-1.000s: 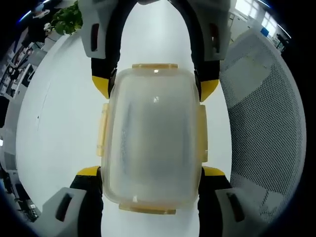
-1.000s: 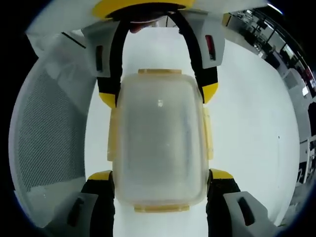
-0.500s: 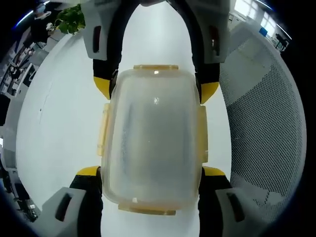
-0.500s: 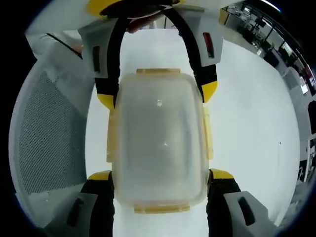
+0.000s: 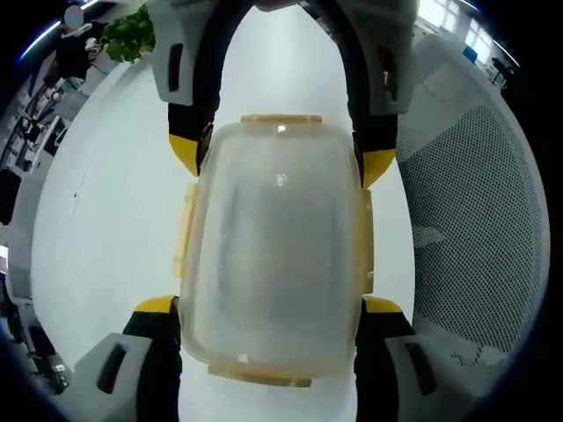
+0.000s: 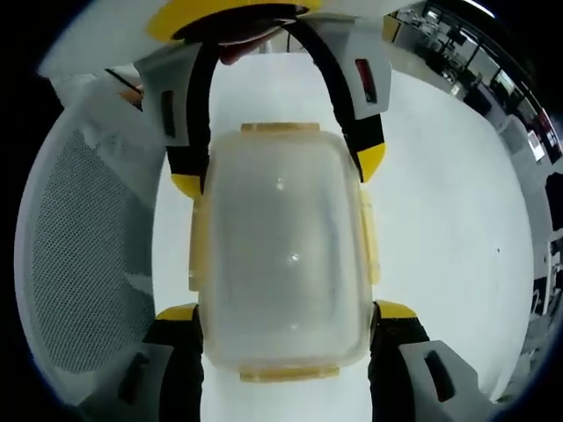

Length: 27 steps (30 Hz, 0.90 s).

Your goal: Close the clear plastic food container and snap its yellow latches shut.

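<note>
Container: clear frosted plastic food box with lid on, sitting on the white tabletop, between both pairs of jaws.

We see the left gripper with its black, yellow-tipped jaws spread wide, one tip touching or just beside each long side of the box at the near end. We can't tell if they press it. The right gripper comes in from the far end, its jaws flanking the box the same way.

In the right gripper view it's mirrored: right gripper jaws wide apart at the near corners of the box, left gripper at the far corners.

Yellow latches lie flat against both long sides and both short ends; the side one likewise. We can't tell if they're snapped.

Outward: white mesh chair back beside the tabletop, also; green potted plant far off.
</note>
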Each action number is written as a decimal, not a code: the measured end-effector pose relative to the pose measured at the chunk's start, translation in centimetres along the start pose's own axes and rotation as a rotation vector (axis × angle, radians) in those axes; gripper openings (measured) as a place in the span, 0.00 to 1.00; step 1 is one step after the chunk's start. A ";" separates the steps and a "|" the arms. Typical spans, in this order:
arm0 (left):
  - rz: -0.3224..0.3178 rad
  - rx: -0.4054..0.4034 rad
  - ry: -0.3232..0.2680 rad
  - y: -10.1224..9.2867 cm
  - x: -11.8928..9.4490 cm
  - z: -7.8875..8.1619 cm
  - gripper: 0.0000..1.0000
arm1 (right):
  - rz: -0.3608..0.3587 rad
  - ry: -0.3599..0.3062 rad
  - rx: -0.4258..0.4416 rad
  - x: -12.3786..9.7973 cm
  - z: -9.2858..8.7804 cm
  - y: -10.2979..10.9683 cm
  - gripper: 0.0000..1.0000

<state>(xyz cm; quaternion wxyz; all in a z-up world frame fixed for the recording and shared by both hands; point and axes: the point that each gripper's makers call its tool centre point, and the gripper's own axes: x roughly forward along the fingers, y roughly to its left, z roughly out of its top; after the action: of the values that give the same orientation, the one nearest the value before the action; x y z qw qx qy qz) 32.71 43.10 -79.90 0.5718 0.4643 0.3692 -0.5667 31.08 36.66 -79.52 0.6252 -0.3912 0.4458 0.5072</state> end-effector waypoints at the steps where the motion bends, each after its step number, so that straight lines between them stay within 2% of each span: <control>1: 0.000 -0.001 0.002 0.0 0.0 0.0 0.81 | 0.000 -0.002 0.000 0.0 0.0 0.0 0.78; 6: -0.003 -0.001 0.030 0.0 0.1 0.0 0.82 | 0.003 -0.023 -0.001 0.0 0.0 -0.1 0.78; 12: -0.016 -0.008 0.022 0.3 0.2 -0.1 0.83 | 0.023 -0.019 -0.006 0.3 0.0 -0.6 0.79; 27: -0.008 -0.004 0.035 2.8 0.5 -0.6 0.83 | 0.035 -0.031 -0.004 0.6 0.6 -2.9 0.80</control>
<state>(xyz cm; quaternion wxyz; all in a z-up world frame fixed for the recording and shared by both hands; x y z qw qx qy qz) 35.58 43.25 -80.26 0.5642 0.4713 0.3821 -0.5600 34.13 36.90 -79.82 0.6221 -0.3767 0.4420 0.5250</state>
